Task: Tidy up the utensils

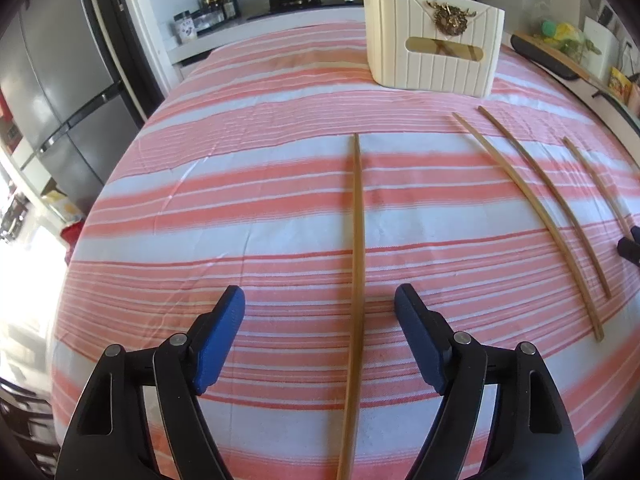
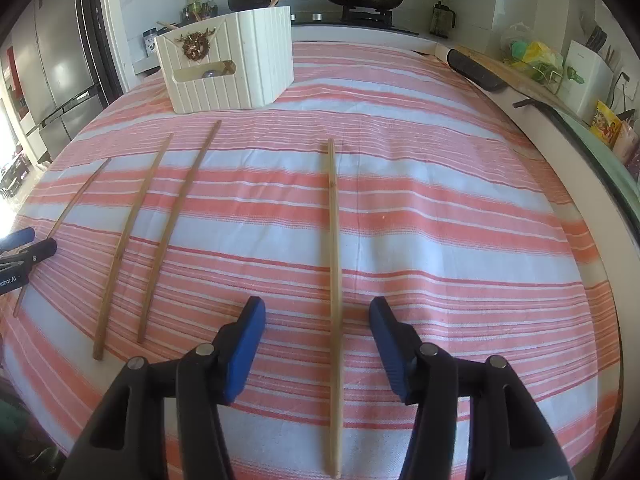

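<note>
I have a tool in each hand and both are released, jaws spread wide with nothing in them. My left tool (image 1: 320,300) straddles one long chopstick (image 1: 357,240) that lies flat on the striped cloth (image 1: 240,184) covering the bench, running straight away from me between the two blue pads without touching either. My right tool (image 2: 316,312) is set the same way over the rightmost chopstick (image 2: 333,240), which also lies lengthwise in the gap. Between those two sticks lie two more chopsticks (image 2: 156,232) side by side, near each other and slightly angled. The white ribbed basket (image 1: 434,44) stands at the far side of the bench, well apart from the loose sticks, and already has a few chopsticks poking out of its top. So I judge I am at the pick-up step: some are stored, four remain on the cloth, and I am lined up on two of them at once. The next move, as I see it, calls for lowering each tool until the pads flank the stick close to the cloth, then closing squarely across its thin width. A stick this slim could roll or slip out if I close off-centre, and the soft cloth may bunch under the pads.
</note>
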